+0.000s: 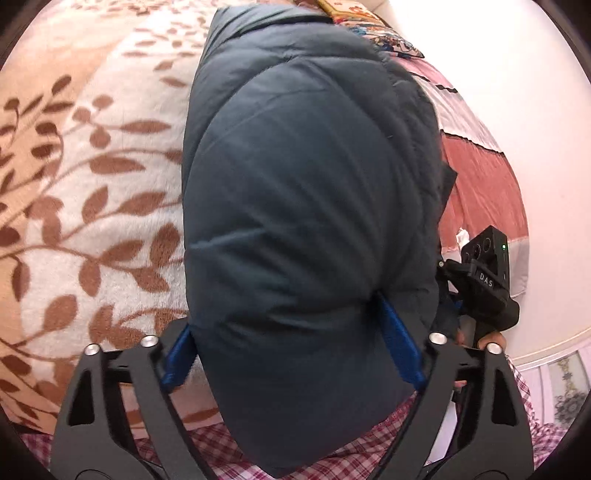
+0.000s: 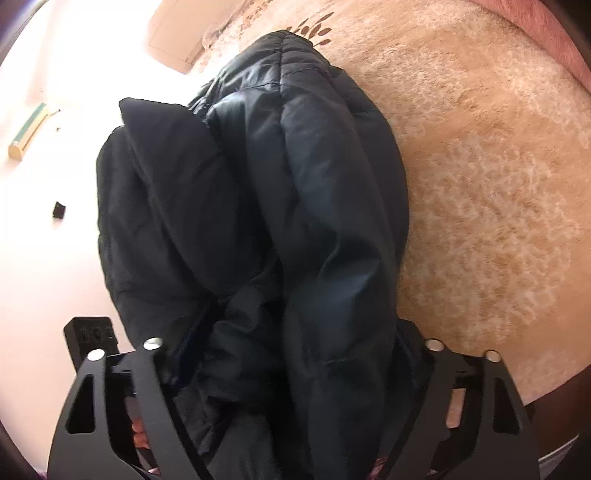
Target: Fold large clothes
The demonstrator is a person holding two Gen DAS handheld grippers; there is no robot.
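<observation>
Navy padded jacket (image 1: 306, 206) is bundled lengthwise on blanket (image 1: 110, 177) | long axis runs away from both grippers | left gripper (image 1: 291, 343) is clamped on near end | right gripper (image 2: 295, 354) grasps adjacent folds.

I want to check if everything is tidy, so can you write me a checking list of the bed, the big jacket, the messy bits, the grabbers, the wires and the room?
Surface: leaf-patterned blanket, bare around the jacket.
Job's things: dark puffer jacket, bunched.
Clutter: small black thing on the floor.
Grippers: left gripper clamps the jacket; right gripper has jacket between its jaws, grip unclear.
Cables: nothing seen.
Surroundings: patterned pillow, red-and-grey bedding, pale wall.
</observation>
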